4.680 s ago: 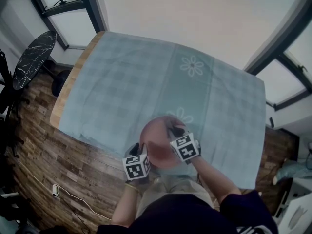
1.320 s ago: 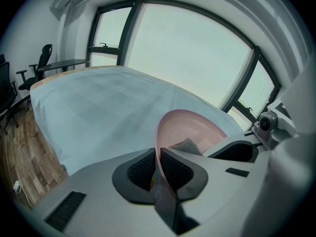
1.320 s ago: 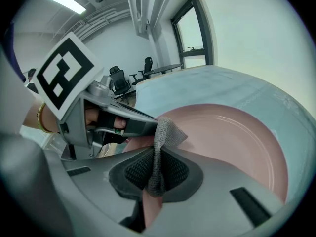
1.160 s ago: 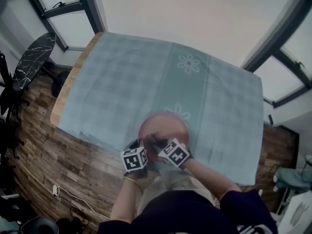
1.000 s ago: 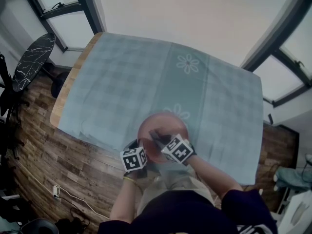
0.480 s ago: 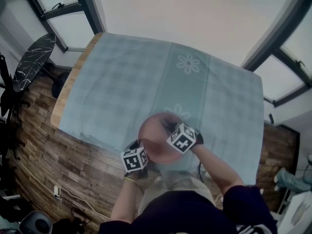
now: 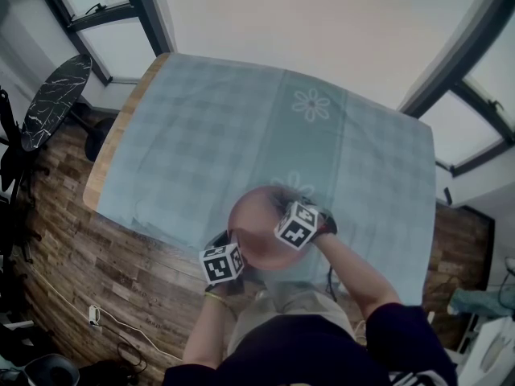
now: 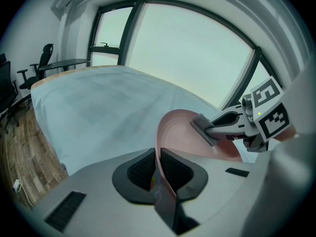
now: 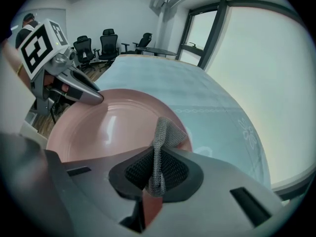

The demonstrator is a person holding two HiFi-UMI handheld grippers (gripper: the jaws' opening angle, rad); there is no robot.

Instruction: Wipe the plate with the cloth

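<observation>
Plate (image 9: 108, 127), pink and glossy, round with a shallow raised rim and a soft streak of reflected light on its face, is held up by its near edge: the left gripper (image 8: 158, 174) has its two black ribbed pads closed on the rim, which runs edge-on between them. Ahead and to the right of that gripper the plate's hollow opens out.

The right gripper (image 9: 157, 174) is clamped on a small grey knitted cloth (image 9: 163, 137), folded double and standing up just ahead of its jaws. The cloth's free end lies against the plate's inner face close to the rim, on the side across from the left gripper.

Below both grippers lies the bench (image 7: 105, 167), covered by a pale blue checked tablecloth (image 7: 209, 135) with white daisy motifs. In the head view the plate hangs over its near edge.
</observation>
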